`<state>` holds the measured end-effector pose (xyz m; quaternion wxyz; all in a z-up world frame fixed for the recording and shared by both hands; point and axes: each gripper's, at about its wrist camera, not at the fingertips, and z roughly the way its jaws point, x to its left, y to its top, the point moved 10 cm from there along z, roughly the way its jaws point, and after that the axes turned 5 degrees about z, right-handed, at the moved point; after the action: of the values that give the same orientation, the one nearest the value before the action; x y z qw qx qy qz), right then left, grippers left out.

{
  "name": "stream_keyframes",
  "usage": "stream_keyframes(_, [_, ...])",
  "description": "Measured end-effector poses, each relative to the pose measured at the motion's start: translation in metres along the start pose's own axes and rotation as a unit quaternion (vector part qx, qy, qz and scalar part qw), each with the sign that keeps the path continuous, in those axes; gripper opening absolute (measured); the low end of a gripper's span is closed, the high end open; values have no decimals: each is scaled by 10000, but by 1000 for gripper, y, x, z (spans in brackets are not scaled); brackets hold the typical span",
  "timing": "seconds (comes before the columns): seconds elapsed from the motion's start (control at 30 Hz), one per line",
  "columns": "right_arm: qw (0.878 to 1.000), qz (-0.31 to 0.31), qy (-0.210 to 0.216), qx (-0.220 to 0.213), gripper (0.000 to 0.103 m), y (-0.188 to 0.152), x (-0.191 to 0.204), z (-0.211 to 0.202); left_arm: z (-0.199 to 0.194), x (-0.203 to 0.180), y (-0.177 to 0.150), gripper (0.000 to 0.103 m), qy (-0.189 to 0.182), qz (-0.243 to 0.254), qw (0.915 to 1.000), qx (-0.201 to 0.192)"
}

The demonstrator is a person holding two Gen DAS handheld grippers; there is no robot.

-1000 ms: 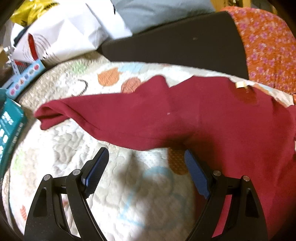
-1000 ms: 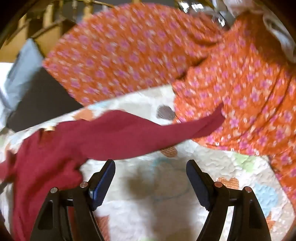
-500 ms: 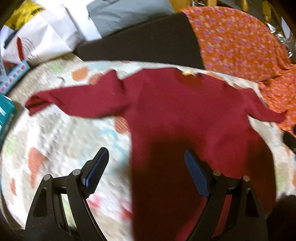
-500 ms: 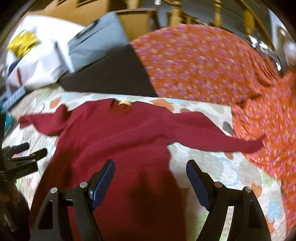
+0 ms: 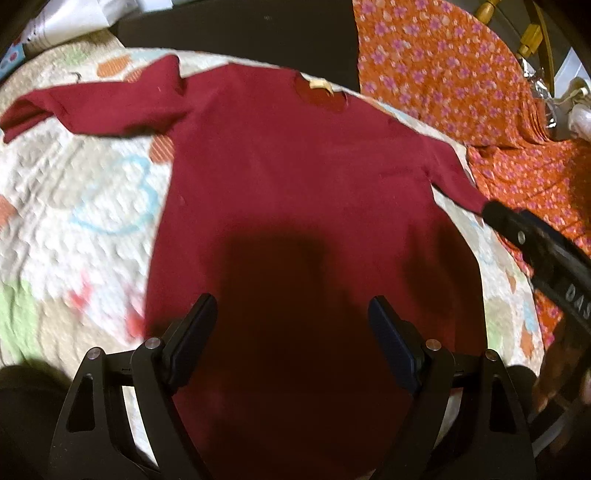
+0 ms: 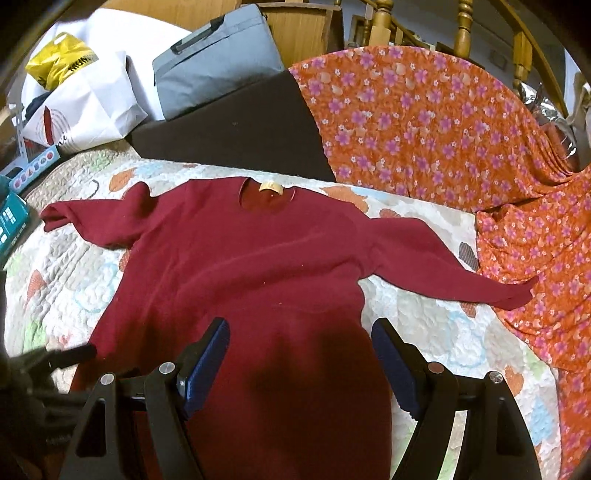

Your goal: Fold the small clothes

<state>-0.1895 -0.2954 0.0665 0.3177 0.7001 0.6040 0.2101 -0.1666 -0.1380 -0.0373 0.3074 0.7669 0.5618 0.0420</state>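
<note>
A dark red long-sleeved top [image 5: 295,177] lies spread flat on a patterned quilt [image 5: 85,206], collar and tan label at the far side, both sleeves stretched out sideways. It also shows in the right wrist view [image 6: 251,266]. My left gripper [image 5: 291,325] is open and empty, above the top's lower body. My right gripper [image 6: 301,347] is open and empty, above the lower right part of the top. The right gripper also shows at the right edge of the left wrist view [image 5: 535,251]. The hem is hidden below both views.
An orange flowered cloth [image 6: 443,122] covers the far right and right side. A dark cushion [image 6: 229,136] lies behind the collar. White bags [image 6: 81,99], a grey bag [image 6: 218,62] and teal boxes [image 6: 11,221] stand at the far left. Wooden rails [image 6: 461,29] stand behind.
Both grippers have pulled back from the sleeves toward the near side and now sit over the top's body. The top stays spread flat, with more of it in view.
</note>
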Motion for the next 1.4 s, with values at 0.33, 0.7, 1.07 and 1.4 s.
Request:
stream_keyframes(0.33, [9997, 59, -47, 244, 77, -5, 1, 11, 10, -20, -24, 84, -391, -80, 9982, 440])
stream_keyframes(0.7, [9995, -27, -42, 314, 77, -3, 9, 14, 10, -24, -29, 84, -430, 27, 9978, 504])
stream_keyframes(1.07, [9993, -11, 62, 363, 77, -8, 12, 15, 1, -3, -13, 84, -88, -217, 9996, 154])
stream_keyframes(1.4, [9992, -18, 84, 386, 77, -8, 16, 16, -3, 9, -10, 84, -103, -510, 9986, 99])
